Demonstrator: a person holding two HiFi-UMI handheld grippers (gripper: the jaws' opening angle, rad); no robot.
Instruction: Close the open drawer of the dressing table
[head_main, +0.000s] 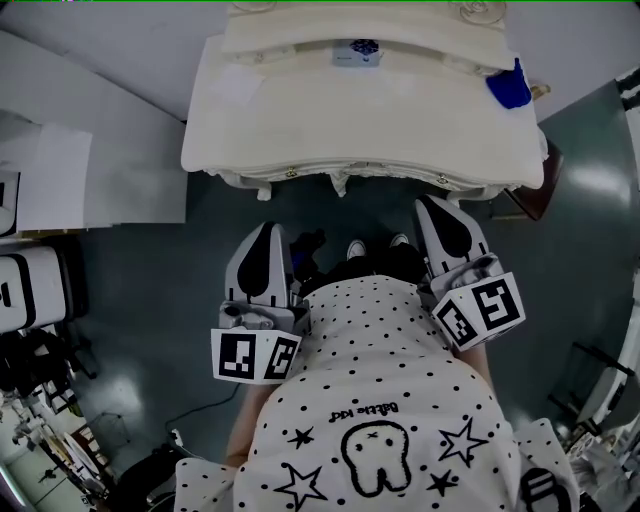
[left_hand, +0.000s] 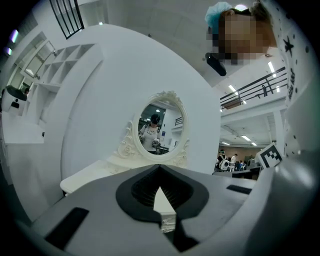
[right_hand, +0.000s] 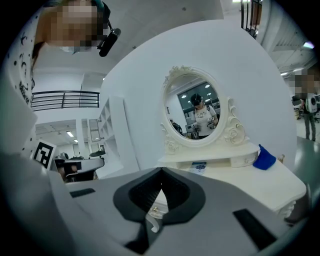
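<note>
The cream dressing table (head_main: 300, 125) stands right ahead, its carved front edge facing me. No drawer juts out from that front in the head view. An oval mirror (right_hand: 196, 111) rises at its back. My left gripper (head_main: 265, 228) hovers just short of the left half of the front, jaws shut and empty. My right gripper (head_main: 432, 203) is level with the right half, close under the table's edge, jaws also shut on nothing. In the right gripper view a small drawer knob (right_hand: 153, 210) shows just beyond the closed tips (right_hand: 161, 170).
A blue cloth (head_main: 510, 88) lies at the tabletop's right rear. A small box with blue print (head_main: 357, 52) sits on the shelf under the mirror. White furniture (head_main: 60, 180) and gear stand to the left. My shoes (head_main: 355, 248) are on the dark floor between the grippers.
</note>
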